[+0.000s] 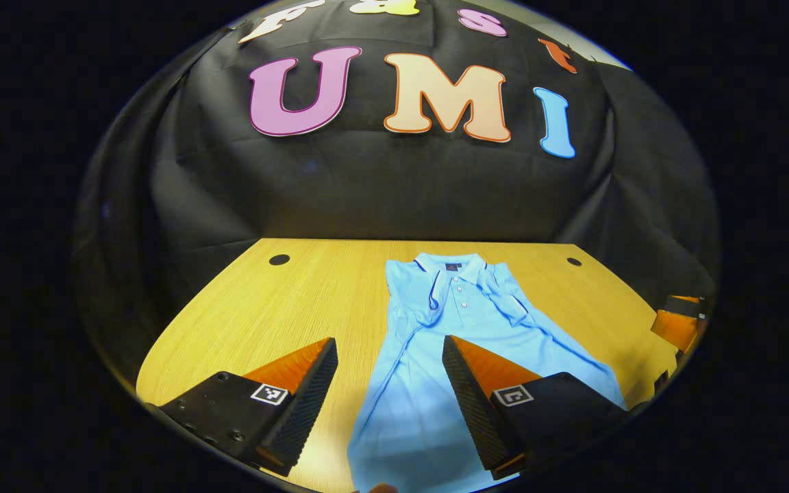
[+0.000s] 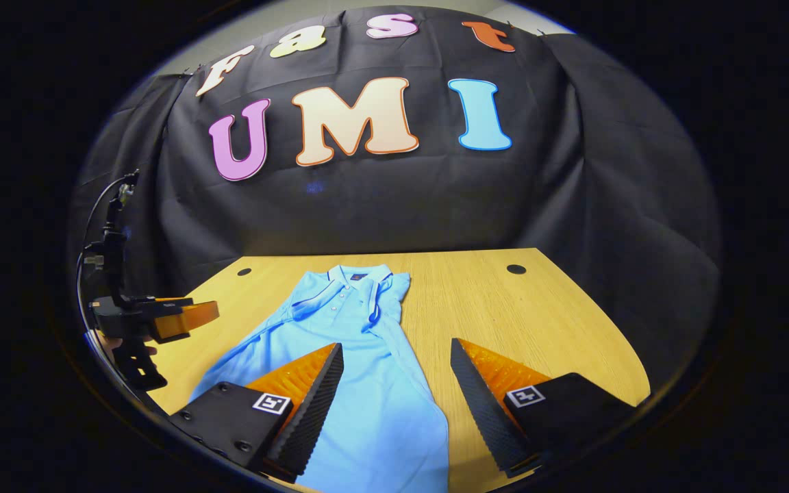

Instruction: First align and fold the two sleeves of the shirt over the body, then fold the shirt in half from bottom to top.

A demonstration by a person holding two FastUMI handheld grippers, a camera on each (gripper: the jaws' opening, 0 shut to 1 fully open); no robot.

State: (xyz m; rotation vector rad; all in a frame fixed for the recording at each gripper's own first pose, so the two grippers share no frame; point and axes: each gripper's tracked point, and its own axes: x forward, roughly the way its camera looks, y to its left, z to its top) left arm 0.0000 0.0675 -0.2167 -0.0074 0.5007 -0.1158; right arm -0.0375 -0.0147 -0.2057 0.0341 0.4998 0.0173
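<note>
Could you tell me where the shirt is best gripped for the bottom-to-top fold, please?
Probably the bottom hem corners of the shirt, one per gripper, coming in low from the near table edge. It lies flat, collar far, sleeves already folded in, hem nearest both open grippers.

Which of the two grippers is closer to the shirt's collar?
Neither clearly: both hover open above the shirt's hem end, far from the collar. The left gripper straddles its left edge, the right gripper its right edge.

The light blue polo shirt point(image 1: 435, 383) is running past the bottom edge in both views, its hem lying out of sight.
</note>
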